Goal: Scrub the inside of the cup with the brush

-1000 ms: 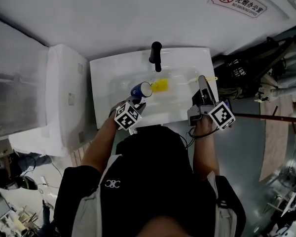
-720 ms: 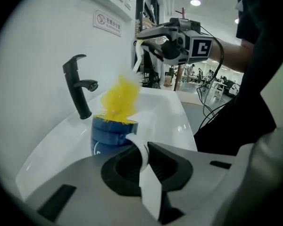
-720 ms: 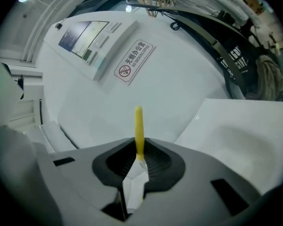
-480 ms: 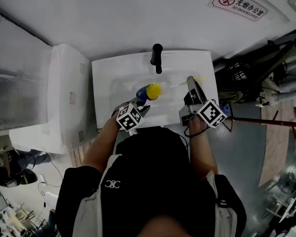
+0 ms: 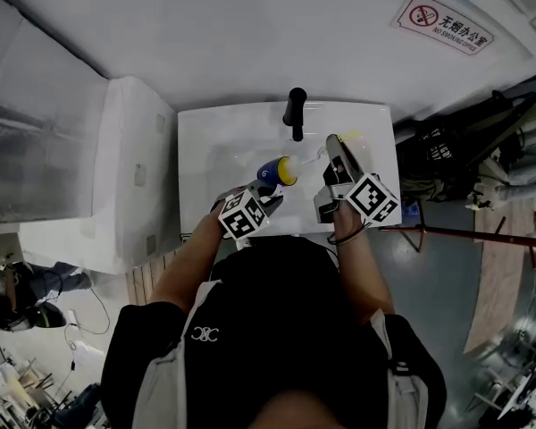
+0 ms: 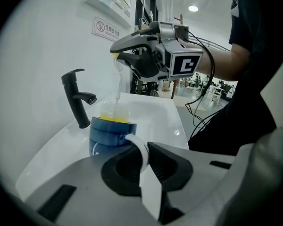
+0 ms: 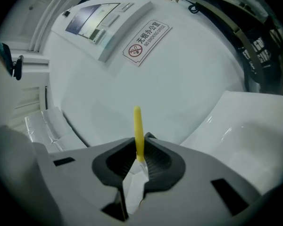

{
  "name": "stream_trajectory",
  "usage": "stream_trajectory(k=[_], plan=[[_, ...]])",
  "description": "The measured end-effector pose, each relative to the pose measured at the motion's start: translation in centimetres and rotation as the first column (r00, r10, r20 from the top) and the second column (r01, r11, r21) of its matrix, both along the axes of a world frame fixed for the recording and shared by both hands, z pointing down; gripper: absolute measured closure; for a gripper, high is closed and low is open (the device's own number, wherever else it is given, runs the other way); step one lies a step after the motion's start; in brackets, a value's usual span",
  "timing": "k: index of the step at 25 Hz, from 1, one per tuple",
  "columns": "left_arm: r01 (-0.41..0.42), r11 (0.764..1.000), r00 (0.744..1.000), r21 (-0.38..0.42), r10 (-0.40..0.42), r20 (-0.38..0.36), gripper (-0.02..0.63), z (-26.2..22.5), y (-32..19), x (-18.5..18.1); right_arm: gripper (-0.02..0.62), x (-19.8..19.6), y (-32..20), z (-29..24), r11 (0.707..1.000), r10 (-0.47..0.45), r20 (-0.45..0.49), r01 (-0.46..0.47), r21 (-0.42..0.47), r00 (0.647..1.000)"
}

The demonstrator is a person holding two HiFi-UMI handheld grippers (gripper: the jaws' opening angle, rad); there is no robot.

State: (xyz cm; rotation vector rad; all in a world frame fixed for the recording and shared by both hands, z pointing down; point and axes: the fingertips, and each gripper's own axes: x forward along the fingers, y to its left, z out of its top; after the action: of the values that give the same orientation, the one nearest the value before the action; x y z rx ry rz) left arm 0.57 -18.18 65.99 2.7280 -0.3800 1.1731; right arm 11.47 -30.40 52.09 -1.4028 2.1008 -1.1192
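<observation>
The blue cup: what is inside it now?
The yellow brush head sits in the mouth of the blue cup, its clear handle rising to the right gripper. The bottom and inner wall are hidden.

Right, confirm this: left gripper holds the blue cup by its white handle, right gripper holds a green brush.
Wrong colour: the brush is yellow, as the right gripper view shows. The rest stands: left gripper on the handle of the cup, right gripper on the brush.

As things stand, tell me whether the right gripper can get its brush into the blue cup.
Probably yes. The right gripper is shut on the brush, whose yellow head sits at the cup's open mouth. The left gripper holds the cup by its white handle, and nothing lies between.
</observation>
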Motion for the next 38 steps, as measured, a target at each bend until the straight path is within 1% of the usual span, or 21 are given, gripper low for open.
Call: stream_trajectory(k=[5, 8, 10, 13, 15, 16, 18, 20, 25, 29, 34, 38], plan=[[0.029, 0.999, 1.000, -0.022, -0.029, -0.009, 0.560, 0.3, -0.1, 0.1, 0.532, -1.9, 0.5, -0.7, 0.996, -0.085, 0.041, 0.084, 0.025, 0.996], [0.088, 0.995, 0.995, -0.041, -0.090, -0.044, 0.560, 0.0, -1.1, -0.3, 0.531, -2.4, 1.3, -1.3, 0.990, -0.138, 0.047, 0.136, 0.033, 0.989], [0.155, 0.986, 0.984, -0.061, -0.160, -0.081, 0.560, -0.3, -2.1, -0.8, 0.532, -2.2, 1.9, -1.3, 0.987, -0.162, 0.026, 0.162, 0.021, 0.986], [0.260, 0.963, 0.953, -0.077, -0.269, -0.137, 0.560, -1.0, -3.8, -1.6, 0.538, -1.8, 3.0, -0.9, 0.980, -0.199, -0.021, 0.198, -0.013, 0.980], [0.299, 0.952, 0.938, -0.067, -0.306, -0.163, 0.560, -1.6, -4.7, -2.3, 0.541, -1.1, 3.7, -0.3, 0.978, -0.206, -0.042, 0.204, -0.044, 0.978], [0.307, 0.950, 0.934, -0.060, -0.313, -0.171, 0.560, -1.9, -5.0, -2.5, 0.541, -0.7, 3.8, 0.2, 0.978, -0.202, -0.043, 0.200, -0.056, 0.978], [0.302, 0.953, 0.937, -0.042, -0.304, -0.173, 0.560, -2.3, -5.2, -2.9, 0.541, 0.0, 3.9, 0.9, 0.980, -0.187, -0.024, 0.185, -0.072, 0.982], [0.278, 0.960, 0.947, -0.022, -0.278, -0.163, 0.560, -2.5, -4.9, -3.1, 0.540, 0.6, 3.6, 1.6, 0.982, -0.167, 0.002, 0.166, -0.084, 0.986], [0.174, 0.984, 0.980, 0.045, -0.168, -0.108, 0.560, -2.8, -2.9, -3.3, 0.537, 2.1, 2.2, 3.7, 0.987, -0.108, 0.041, 0.112, -0.112, 0.993], [0.098, 0.993, 0.992, 0.061, -0.092, -0.091, 0.558, -3.1, -1.0, -3.0, 0.537, 2.4, 0.8, 5.0, 0.987, -0.082, 0.080, 0.092, -0.133, 0.993], [0.054, 0.998, 0.994, 0.040, -0.050, -0.093, 0.560, -2.6, 0.6, -2.3, 0.541, 0.7, -0.7, 4.0, 0.988, -0.106, 0.086, 0.114, -0.103, 0.991], [0.031, 0.999, 0.996, 0.033, -0.028, -0.081, 0.560, -2.3, 1.1, -2.0, 0.545, -1.5, -0.8, 2.1, 0.983, -0.170, 0.072, 0.174, -0.059, 0.983]])
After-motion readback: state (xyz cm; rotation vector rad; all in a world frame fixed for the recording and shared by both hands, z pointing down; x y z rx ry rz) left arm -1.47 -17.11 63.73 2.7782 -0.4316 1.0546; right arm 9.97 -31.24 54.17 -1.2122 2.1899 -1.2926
